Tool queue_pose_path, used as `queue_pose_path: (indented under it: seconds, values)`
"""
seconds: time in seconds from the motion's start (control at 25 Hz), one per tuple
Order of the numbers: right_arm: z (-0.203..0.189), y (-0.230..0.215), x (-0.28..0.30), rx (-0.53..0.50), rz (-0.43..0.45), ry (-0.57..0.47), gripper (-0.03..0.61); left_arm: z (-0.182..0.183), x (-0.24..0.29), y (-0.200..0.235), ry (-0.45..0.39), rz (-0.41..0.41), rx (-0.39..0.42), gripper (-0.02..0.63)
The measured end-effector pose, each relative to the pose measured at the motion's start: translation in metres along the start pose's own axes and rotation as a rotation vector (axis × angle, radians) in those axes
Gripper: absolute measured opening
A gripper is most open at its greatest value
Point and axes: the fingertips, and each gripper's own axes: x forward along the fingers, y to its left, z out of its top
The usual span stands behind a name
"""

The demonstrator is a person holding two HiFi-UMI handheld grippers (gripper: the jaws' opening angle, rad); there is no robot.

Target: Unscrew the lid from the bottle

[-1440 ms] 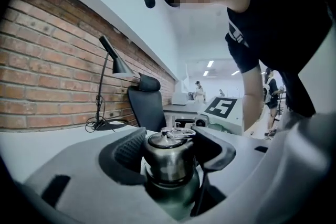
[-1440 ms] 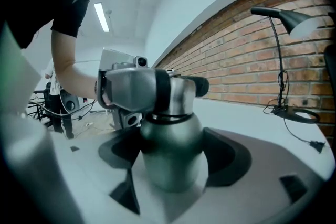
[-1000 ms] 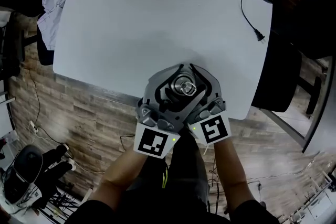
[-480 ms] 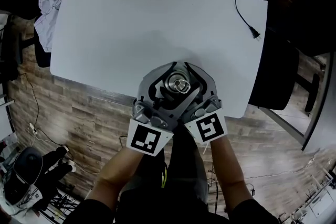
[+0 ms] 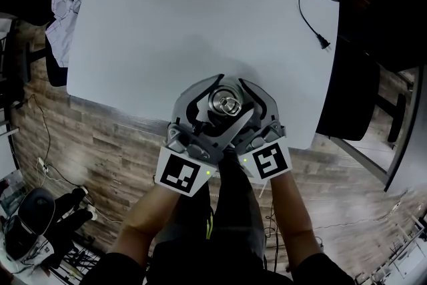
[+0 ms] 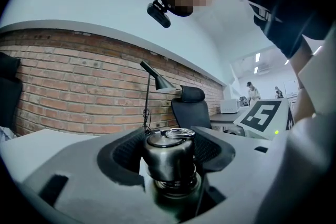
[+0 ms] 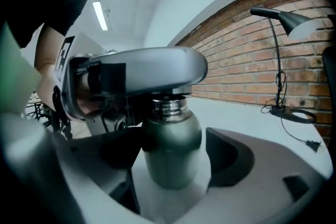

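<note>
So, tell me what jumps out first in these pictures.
A steel bottle is at the near edge of the white table, the left gripper on its lid and the right gripper around its body. Far right, a black power cord trails across the tabletop.

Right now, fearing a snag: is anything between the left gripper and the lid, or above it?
Nothing visible. The lid sits in the left gripper, between its jaws, clear above; the right gripper flanks the bottle below.

The jaws of the right gripper (image 7: 176, 153) hugged the belly of a green bottle (image 7: 172, 139) at centre. The left gripper (image 7: 157, 73) crossed over its neck at 12 o'clock (steel threads showed just beneath). A lamp (image 7: 294, 22) stood at 2 o'clock before a brick wall (image 7: 236, 68).
</note>
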Motion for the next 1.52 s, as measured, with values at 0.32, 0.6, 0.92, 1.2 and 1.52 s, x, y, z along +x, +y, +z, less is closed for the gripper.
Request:
queue_pose_path:
  seconds: [0.32,0.6,0.92,1.2,1.52]
  values:
    - [0.004,-0.006,-0.027,0.031,-0.055,0.013,0.354,0.015,-0.007,0.004,-0.005,-0.005,-0.001,0.275]
    - [0.007,-0.004,-0.066,0.067,-0.108,0.062,0.353,0.045,-0.022,0.015,-0.017,0.008,0.005,0.275]
    - [0.017,-0.029,-0.125,0.128,-0.41,0.061,0.05,0.071,-0.043,0.02,0.016,0.026,0.002,0.275]
    - [0.054,-0.04,-0.162,0.125,-0.542,0.026,0.014,0.104,-0.067,0.034,0.006,0.068,-0.012,0.273]
    - [0.107,-0.039,-0.206,0.081,-0.6,-0.038,0.014,0.154,-0.094,0.051,-0.056,0.131,0.005,0.273]
